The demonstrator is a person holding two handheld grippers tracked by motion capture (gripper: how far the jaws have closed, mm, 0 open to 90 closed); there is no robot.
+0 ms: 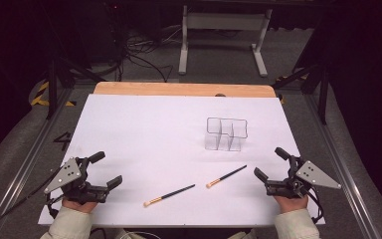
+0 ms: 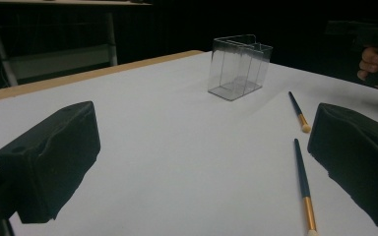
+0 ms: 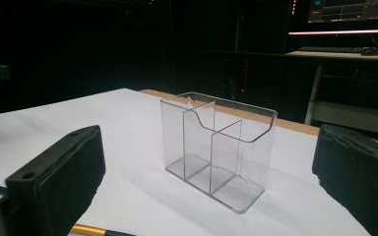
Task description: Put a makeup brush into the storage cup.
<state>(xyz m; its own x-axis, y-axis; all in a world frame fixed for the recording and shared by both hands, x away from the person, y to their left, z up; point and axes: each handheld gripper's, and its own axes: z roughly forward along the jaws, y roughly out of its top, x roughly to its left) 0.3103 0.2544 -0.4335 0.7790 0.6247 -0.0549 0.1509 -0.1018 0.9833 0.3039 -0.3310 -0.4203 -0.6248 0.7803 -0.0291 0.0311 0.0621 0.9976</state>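
Note:
A clear plastic organizer [image 1: 226, 133] with upright dividers stands right of the table's middle; it also appears as the organizer [image 2: 238, 66] and the organizer [image 3: 219, 147]. Two dark-handled makeup brushes with gold ferrules lie near the front: the left brush [image 1: 169, 195] [image 2: 303, 189] and the right brush [image 1: 226, 177] [image 2: 298, 110]. My left gripper [image 1: 105, 171] [image 2: 202, 162] rests at the front left, open and empty. My right gripper [image 1: 271, 163] [image 3: 211, 187] rests at the front right, open and empty, facing the organizer. A gold and dark brush handle [image 3: 91, 230] lies by its left jaw.
White sheet [image 1: 154, 134] covers the wooden table [image 1: 179, 89]. Beyond the far edge stand a white frame's legs [image 1: 224, 40] and floor cables [image 1: 139, 55]. Metal rails run along both sides. The other hand with its gripper [image 2: 376, 54] is at the far right.

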